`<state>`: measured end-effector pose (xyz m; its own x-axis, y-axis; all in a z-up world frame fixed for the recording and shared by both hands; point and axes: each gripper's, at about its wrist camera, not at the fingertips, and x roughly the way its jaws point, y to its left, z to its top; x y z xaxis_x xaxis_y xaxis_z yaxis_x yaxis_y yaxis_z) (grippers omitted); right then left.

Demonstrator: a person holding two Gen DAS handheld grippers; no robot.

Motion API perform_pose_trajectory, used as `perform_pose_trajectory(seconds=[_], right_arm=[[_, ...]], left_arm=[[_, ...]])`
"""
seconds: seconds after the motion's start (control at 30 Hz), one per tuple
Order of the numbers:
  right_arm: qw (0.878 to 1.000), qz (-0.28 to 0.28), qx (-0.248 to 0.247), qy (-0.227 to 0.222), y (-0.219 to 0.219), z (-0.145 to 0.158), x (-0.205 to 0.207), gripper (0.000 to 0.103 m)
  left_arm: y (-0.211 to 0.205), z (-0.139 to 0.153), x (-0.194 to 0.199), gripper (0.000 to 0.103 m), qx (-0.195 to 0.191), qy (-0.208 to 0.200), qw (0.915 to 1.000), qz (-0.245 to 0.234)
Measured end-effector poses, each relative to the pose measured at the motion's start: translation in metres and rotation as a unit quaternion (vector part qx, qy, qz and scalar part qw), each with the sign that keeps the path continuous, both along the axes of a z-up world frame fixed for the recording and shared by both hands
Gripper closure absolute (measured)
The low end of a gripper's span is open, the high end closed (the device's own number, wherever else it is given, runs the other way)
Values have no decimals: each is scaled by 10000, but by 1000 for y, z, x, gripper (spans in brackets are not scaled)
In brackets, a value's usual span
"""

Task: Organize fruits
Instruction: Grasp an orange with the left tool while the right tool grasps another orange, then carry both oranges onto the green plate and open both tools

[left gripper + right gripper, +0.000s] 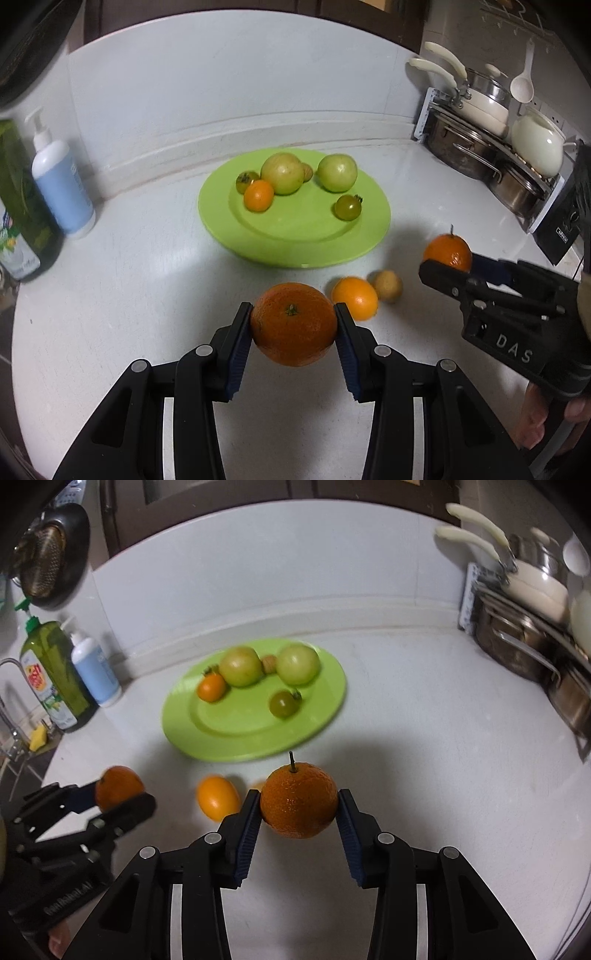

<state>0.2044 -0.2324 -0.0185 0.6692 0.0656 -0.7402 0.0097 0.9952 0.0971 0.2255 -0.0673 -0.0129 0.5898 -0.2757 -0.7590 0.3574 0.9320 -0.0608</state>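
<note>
My left gripper (293, 321) is shut on a large orange (293, 323) and holds it above the white counter, in front of the green plate (295, 240). My right gripper (298, 806) is shut on a stemmed orange (299, 801); it also shows in the left wrist view (447, 253), right of the plate. The plate (229, 738) holds two green apples (282, 173) (337, 172), a small orange (258, 195), two dark green tomatoes (348, 207) and a small brown fruit. A loose orange (354, 297) and a tan fruit (387, 285) lie on the counter between the grippers.
A blue-white pump bottle (61, 181) and a green dish soap bottle (55, 672) stand at the left. A rack of pots and pans (491, 147) fills the back right corner. A black appliance (561, 225) sits at the right edge. A tap and sink (11, 716) lie far left.
</note>
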Motion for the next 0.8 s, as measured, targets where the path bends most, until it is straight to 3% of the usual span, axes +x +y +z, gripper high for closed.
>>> perform_pose_trajectory(seconds=[0.37,0.8], right_arm=[[9985,483,-217,111,9,21,65,61],[9942,877,-515,344,26,6,127,61]], left_arm=[[-1,16,59,60,59,83,9999,-107],[-5,1,118,60,527,369,9972,-371]])
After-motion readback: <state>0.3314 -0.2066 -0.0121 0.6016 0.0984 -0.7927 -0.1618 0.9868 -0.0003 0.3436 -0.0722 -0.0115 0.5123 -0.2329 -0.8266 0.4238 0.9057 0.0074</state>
